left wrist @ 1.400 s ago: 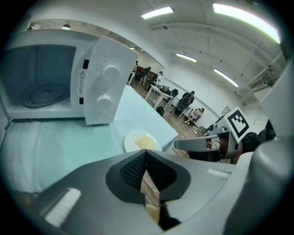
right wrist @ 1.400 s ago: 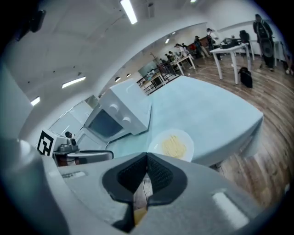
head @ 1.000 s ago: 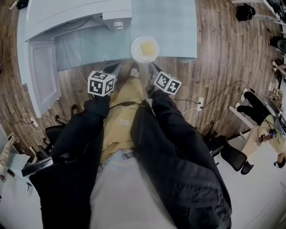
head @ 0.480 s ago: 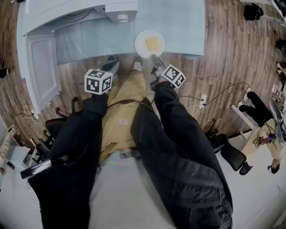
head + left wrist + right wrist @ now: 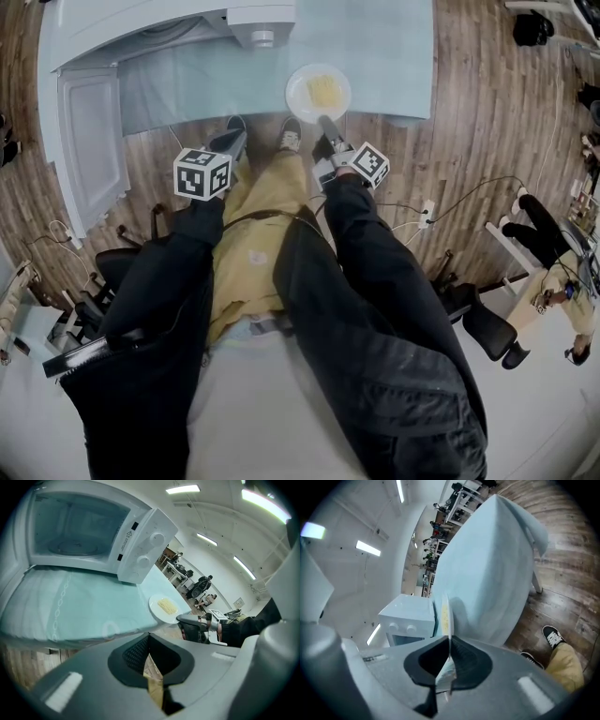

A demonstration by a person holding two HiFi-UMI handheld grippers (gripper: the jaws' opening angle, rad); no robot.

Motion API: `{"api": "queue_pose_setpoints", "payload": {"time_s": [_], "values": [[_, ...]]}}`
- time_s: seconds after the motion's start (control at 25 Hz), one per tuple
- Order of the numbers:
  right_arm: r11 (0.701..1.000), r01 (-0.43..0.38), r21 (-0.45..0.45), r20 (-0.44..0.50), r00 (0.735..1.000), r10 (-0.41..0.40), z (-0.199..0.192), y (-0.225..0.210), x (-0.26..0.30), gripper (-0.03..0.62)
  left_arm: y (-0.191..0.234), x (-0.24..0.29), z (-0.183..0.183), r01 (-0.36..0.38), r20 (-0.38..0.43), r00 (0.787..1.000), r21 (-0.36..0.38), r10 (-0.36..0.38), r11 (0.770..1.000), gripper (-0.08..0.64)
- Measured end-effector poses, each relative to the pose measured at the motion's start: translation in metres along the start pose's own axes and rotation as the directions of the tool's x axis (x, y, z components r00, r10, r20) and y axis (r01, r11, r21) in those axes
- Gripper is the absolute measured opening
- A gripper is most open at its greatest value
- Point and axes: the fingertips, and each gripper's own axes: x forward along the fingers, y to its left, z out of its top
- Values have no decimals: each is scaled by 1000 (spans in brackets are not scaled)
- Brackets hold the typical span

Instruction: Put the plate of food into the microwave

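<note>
While the plate (image 5: 294, 94) with its pale yellow food (image 5: 324, 90) is lying flat at the near edge of the table (image 5: 384, 56), apparently still resting on the cloth, the right gripper (image 5: 324, 124) is reaching in from the person's side and pinching the plate's near rim. Its jaws have just been closing, and the right gripper view is showing them nearly together with the thin rim of the plate (image 5: 444, 609) clamped edge-on between the pads (image 5: 461, 656).

The left gripper (image 5: 232, 142) is hovering below the table edge, its jaws drawn together with nothing between them, only the person's trousers showing through the slit in its own view.

The relation that is mattering most is sideways. The microwave (image 5: 141, 23) is standing well to the plate's left on the same table, its cavity (image 5: 70, 527) facing the person and its door (image 5: 89, 141) hanging open toward the near left. The plate is round, so no axis is constraining it. It is probably needing a level carry leftward and then inward, past the control panel, with the single rim grip risking a tilt. The empty left gripper is sitting nearer the opening, and could be supporting the far rim.
</note>
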Motion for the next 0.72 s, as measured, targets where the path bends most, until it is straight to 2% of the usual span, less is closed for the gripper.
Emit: {"api": "queue_pose_setpoints", "payload": {"time_s": [0.32,0.48,0.72], "values": [[997,-66,-39,-36,997,65,-6,18,-4,9,3,-4,7,9,29,1000,-10,-9,1000,-8],[990,-119,-69,-107,988,112,-24,37,1,9,15,-13,13,-13,67,998,-39,16,999,-8],[977,-188,-104,-228,960,160,-70,69,25,9,40,-35,25,-61,139,988,-88,73,994,-8]]}}
